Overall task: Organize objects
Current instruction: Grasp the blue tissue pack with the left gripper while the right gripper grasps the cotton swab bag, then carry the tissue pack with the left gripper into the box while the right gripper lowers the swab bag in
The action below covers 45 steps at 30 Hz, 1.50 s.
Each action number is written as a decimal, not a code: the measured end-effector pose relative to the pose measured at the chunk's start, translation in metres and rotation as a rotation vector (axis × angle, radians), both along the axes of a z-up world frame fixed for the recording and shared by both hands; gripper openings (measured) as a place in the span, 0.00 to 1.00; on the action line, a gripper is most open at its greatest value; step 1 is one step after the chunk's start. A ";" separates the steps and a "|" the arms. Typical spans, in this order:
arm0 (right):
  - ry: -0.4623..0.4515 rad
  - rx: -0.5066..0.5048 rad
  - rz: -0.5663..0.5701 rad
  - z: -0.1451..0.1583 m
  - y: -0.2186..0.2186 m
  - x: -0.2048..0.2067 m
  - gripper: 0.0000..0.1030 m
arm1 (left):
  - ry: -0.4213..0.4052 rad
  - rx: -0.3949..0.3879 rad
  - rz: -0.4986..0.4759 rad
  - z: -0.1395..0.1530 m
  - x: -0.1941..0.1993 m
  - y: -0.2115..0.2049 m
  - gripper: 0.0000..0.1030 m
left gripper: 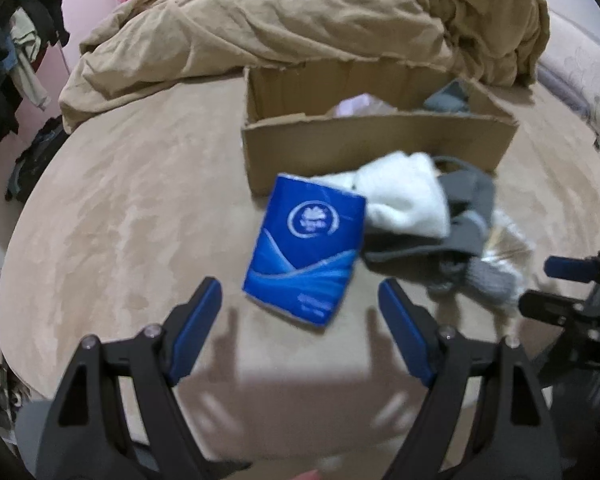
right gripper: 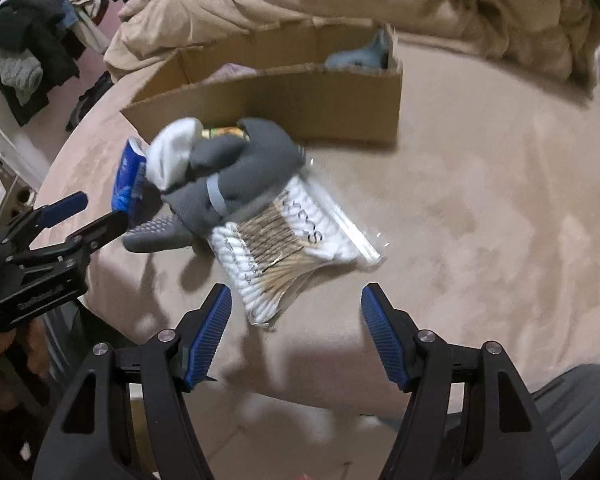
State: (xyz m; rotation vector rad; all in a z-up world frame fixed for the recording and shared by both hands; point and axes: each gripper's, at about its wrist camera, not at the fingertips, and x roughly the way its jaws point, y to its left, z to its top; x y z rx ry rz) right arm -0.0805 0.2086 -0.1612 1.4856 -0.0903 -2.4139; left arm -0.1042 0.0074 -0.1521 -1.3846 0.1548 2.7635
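Tissue pack (left gripper: 306, 254): on bed, 12 o'clock of left gripper (left gripper: 300, 312); light, soft, slick wrap; pinch across long sides.
Cotton swab bag (right gripper: 296, 248): limp, slippery.
Grippers: left and right gripper (right gripper: 296, 312) both spread apart, empty.

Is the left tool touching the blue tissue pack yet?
Apart. In the left wrist view the left tool is open, and bare bedspread shows between each finger and the blue tissue pack.

Your left tool (left gripper: 300, 300) hangs with its jaws spread wide — nothing between the blue pads. Your right tool (right gripper: 296, 308) is the same: jaws wide apart, empty — the two tools sit side by side, both angled downward.
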 end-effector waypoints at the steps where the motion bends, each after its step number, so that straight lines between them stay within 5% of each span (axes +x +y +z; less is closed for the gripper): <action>1: -0.012 -0.009 -0.001 -0.004 0.000 -0.001 0.69 | 0.003 -0.004 -0.001 -0.003 -0.005 -0.001 0.80; 14: -0.050 -0.108 -0.005 -0.020 -0.003 -0.028 0.68 | -0.036 0.051 -0.041 -0.025 -0.032 -0.011 0.80; 17: -0.033 -0.119 0.001 -0.018 0.001 -0.027 0.52 | -0.025 0.072 -0.040 -0.022 -0.030 -0.012 0.73; 22: -0.022 -0.111 0.008 -0.012 0.007 -0.019 0.40 | -0.017 0.073 -0.056 -0.017 -0.027 -0.012 0.55; 36: 0.082 -0.040 -0.030 0.031 0.036 0.006 0.36 | 0.026 0.144 -0.038 0.029 0.005 -0.020 0.52; 45: 0.167 -0.033 0.009 0.082 0.015 0.022 0.36 | 0.081 0.212 -0.032 0.089 0.041 -0.021 0.52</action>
